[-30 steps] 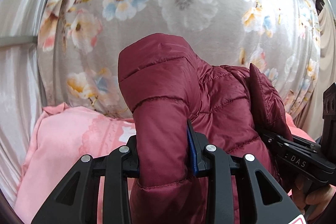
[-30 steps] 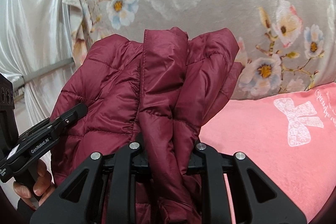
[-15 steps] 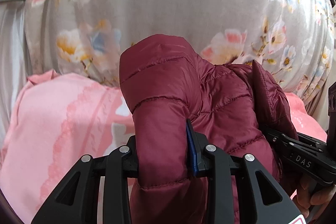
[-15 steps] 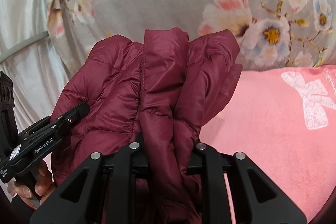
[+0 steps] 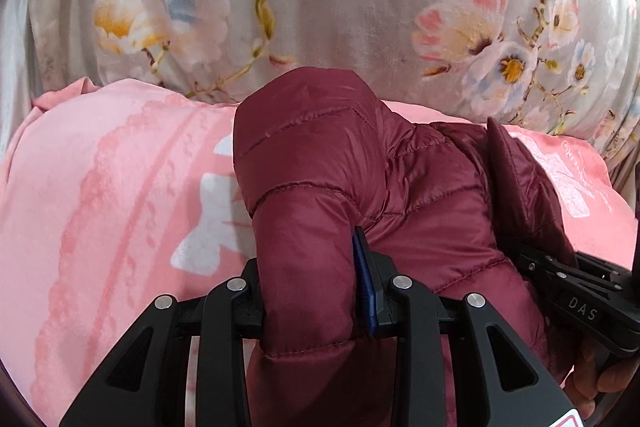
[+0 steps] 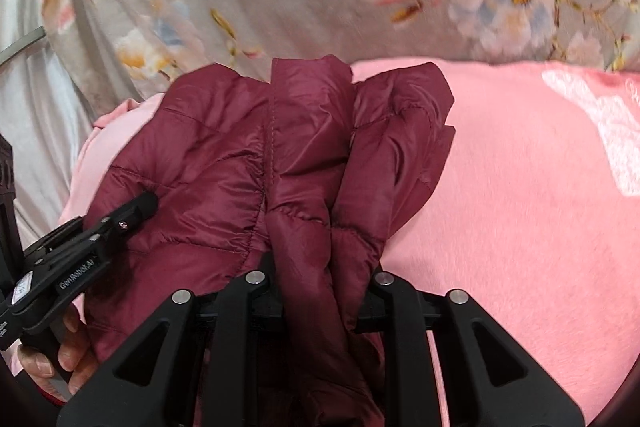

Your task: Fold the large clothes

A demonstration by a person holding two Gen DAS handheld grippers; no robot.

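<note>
Gripping bunched folds of quilted, glossy maroon jacket (image 5: 320,187) side by side, left tongs (image 5: 308,299) and right tongs (image 6: 320,291) clamped shut over fuzzy pink blanket (image 6: 520,207)

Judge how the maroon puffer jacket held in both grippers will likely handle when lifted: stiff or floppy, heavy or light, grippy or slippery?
The maroon puffer jacket is probably floppy: it bunches and drapes between the left gripper and right gripper. Its quilted puffiness suggests lightness. The glossy shell may slip.
</note>
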